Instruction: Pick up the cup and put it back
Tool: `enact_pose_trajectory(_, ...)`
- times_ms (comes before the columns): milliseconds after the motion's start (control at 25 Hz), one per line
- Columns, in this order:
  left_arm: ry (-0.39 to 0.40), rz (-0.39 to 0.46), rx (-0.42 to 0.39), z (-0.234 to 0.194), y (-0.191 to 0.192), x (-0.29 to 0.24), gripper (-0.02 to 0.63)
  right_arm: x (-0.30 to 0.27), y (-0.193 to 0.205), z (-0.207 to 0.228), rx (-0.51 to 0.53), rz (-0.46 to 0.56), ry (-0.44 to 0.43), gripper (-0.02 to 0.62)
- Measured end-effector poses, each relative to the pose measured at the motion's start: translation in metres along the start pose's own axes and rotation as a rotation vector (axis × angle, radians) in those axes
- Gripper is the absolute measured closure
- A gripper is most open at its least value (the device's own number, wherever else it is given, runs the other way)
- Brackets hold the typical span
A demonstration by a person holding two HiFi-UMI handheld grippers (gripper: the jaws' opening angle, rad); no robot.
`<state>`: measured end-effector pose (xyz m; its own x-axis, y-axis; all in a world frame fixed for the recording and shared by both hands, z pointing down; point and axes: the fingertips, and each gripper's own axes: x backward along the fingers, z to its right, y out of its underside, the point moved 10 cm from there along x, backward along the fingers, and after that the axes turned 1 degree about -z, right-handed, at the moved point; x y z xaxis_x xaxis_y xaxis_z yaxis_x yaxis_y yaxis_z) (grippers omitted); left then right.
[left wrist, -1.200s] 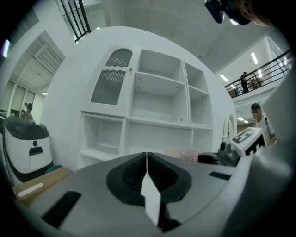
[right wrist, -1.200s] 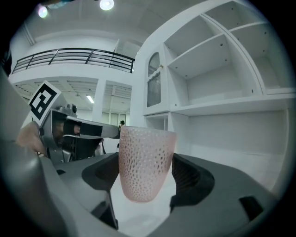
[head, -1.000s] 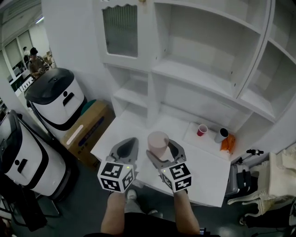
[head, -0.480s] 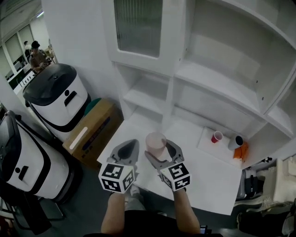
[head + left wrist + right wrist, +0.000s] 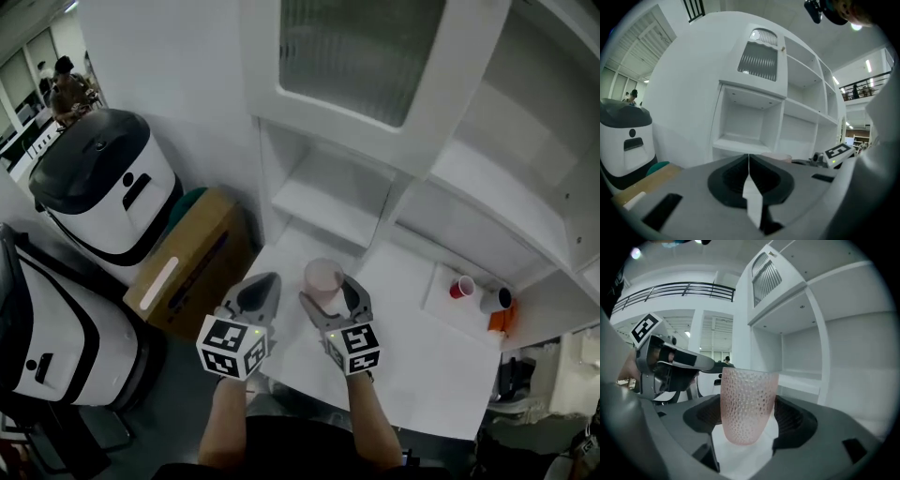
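One pink dimpled cup [image 5: 323,281] stands upright between the jaws of the right hand-held gripper [image 5: 330,295], above the near left part of the white worktop [image 5: 412,356]. In the right gripper view the jaws press on the two sides of the cup [image 5: 747,404] at its lower half, so this hand-held gripper [image 5: 747,427] is pinching the cup. The low grip probably leaves the rim free and keeps the cup from tipping. Its bottom seems to hang a little above the worktop, not to rest on it, but I judge this only from the white surface that shows under it. So the picking up looks done, and the putting back is not yet done.

The left hand-held gripper [image 5: 262,286] is above the left edge of the worktop, just beside the cup but not touching it. Its jaws are pressed together with nothing between them, as the left gripper view [image 5: 749,164] shows. I think it only waits there, out of the way.

At the far right of the worktop stand a small red cup [image 5: 460,287] and a dark cup [image 5: 497,300], well apart from the pink one, so the place under it is free for setting down. Behind the worktop rises a white shelf unit [image 5: 347,202]. To the left of the worktop, lower down, lies a cardboard box [image 5: 187,272].
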<state>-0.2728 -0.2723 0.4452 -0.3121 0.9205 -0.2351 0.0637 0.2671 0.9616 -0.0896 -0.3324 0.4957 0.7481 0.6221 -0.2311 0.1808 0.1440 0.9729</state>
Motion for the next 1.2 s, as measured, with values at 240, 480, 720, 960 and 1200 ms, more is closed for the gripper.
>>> enact_pose_trajectory(240, 0.007, -0.012, 0.006, -0.035, 0.003, -0.009, 0.592, -0.054, 0.027, 0.011, -0.011, -0.027, 0.041, 0.236)
enact_pose_trajectory(480, 0.021, -0.029, 0.016, -0.063, 0.009, -0.025, 0.592, -0.101, 0.051, 0.02, -0.02, -0.047, 0.076, 0.236)
enact_pose_trajectory(720, 0.073, -0.058, 0.01, -0.069, 0.024, -0.043, 0.592, -0.144, 0.071, 0.041, -0.047, -0.044, 0.126, 0.236)
enact_pose_trajectory(960, 0.112, -0.062, 0.04, -0.074, 0.031, -0.06, 0.592, -0.177, 0.089, 0.069, -0.027, -0.086, 0.193, 0.236)
enact_pose_trajectory(1200, 0.109, -0.078, 0.056, -0.086, 0.037, -0.064, 0.592, -0.199, 0.097, 0.082, -0.02, -0.1, 0.245, 0.236)
